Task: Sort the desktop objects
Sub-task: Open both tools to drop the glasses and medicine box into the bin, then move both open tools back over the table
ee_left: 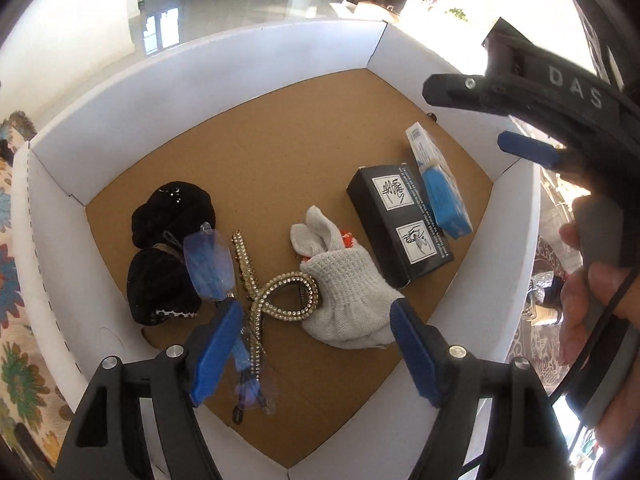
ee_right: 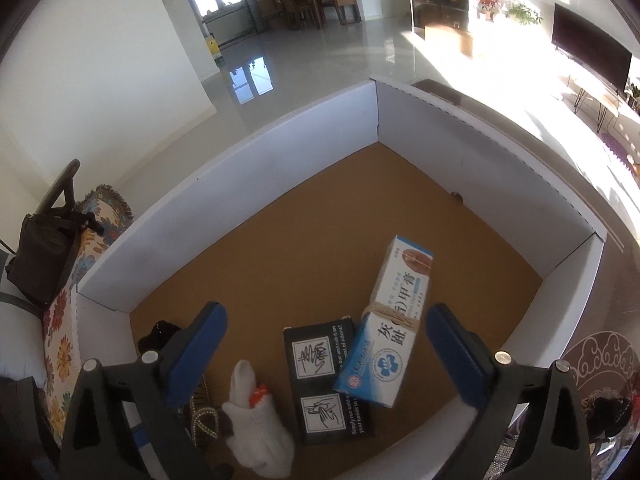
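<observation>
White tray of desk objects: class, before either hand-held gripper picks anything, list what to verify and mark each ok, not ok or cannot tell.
1. Left hand-held gripper open: ok.
2. Right hand-held gripper open: ok.
3. Blue-and-white box lying free: not ok, it leans on the black box.
4. Rhinestone hair clip separate from the glasses: not ok, they overlap.
5. White glove unobstructed from above: ok.
6. Sorting destination in view: cannot tell.

A white-walled, brown-floored box [ee_left: 248, 80] holds a black carton [ee_left: 400, 224], white glove [ee_left: 344, 292] and blue-white packet [ee_right: 396, 320].
</observation>
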### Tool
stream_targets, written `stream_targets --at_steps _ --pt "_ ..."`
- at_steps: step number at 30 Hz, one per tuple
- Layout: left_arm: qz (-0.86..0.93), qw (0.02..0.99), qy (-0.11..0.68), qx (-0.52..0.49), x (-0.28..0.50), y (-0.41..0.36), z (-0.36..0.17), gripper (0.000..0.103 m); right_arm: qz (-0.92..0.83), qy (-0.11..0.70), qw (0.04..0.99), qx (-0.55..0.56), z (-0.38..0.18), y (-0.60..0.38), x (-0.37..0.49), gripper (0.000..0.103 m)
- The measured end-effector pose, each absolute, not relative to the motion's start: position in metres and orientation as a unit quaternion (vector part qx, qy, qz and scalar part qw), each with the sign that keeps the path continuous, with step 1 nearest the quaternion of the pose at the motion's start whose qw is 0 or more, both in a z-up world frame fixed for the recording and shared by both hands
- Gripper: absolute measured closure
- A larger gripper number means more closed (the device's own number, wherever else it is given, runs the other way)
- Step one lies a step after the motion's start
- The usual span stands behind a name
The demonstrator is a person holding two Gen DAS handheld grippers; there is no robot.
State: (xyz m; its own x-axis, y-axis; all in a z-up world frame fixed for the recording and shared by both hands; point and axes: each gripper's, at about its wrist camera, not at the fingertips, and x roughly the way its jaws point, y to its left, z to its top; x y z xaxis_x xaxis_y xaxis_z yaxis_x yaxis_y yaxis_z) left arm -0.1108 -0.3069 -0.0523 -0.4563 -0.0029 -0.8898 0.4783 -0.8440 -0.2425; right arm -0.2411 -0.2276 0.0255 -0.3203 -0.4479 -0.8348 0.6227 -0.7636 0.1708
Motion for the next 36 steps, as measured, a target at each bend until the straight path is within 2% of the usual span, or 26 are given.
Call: stream_targets --at_steps 5,9,11,12,13,15,18,20,25,30,36 --pt "-0.877 0.157 0.231 0.391 -0.083 -0.304 -0.015 0.028 -0.852 0.087 0.324 0.401 0.056 -0.183 -0.207 0.003" --pt "-0.926 0.097 0.252 0.262 -0.057 -0.280 0.030 0.028 -0.905 0.106 0.284 0.300 0.070 -0.110 -0.155 0.000" --pt "-0.941 0.064 0.255 0.212 -0.047 -0.262 0.044 0.022 -0.917 0.124 0.256 0.281 0.060 -0.068 -0.130 0.000" --pt "-0.946 0.046 0.254 0.196 -0.049 -0.254 0.051 0.013 -0.920 0.134 0.239 0.279 0.051 -0.046 -0.119 0.000" --pt "-0.951 0.026 0.250 0.181 -0.044 -0.241 0.055 0.009 -0.923 0.145 0.221 0.281 0.042 -0.024 -0.107 0.000" --pt "-0.958 -0.019 0.233 0.166 -0.041 -0.210 0.064 0.006 -0.925 0.164 0.181 0.292 0.020 0.022 -0.086 0.000" --pt "-0.963 -0.082 0.171 0.190 -0.058 -0.154 0.071 0.001 -0.923 0.157 0.121 0.331 -0.016 0.093 -0.058 0.000" --pt "-0.963 -0.111 0.122 0.215 -0.064 -0.109 0.065 0.001 -0.916 0.145 0.089 0.364 -0.038 0.134 -0.044 0.000" --pt "-0.936 -0.135 0.060 0.318 -0.088 -0.035 0.005 0.001 -0.910 0.120 0.025 0.396 -0.060 0.203 -0.030 0.000" --pt "-0.904 -0.119 0.042 0.409 -0.101 -0.014 -0.065 0.001 -0.900 0.114 0.006 0.420 -0.073 0.217 -0.034 0.000" --pt "-0.904 -0.080 -0.007 0.420 -0.099 -0.010 -0.093 0.001 -0.898 0.112 0.005 0.425 -0.074 0.213 -0.035 0.000"
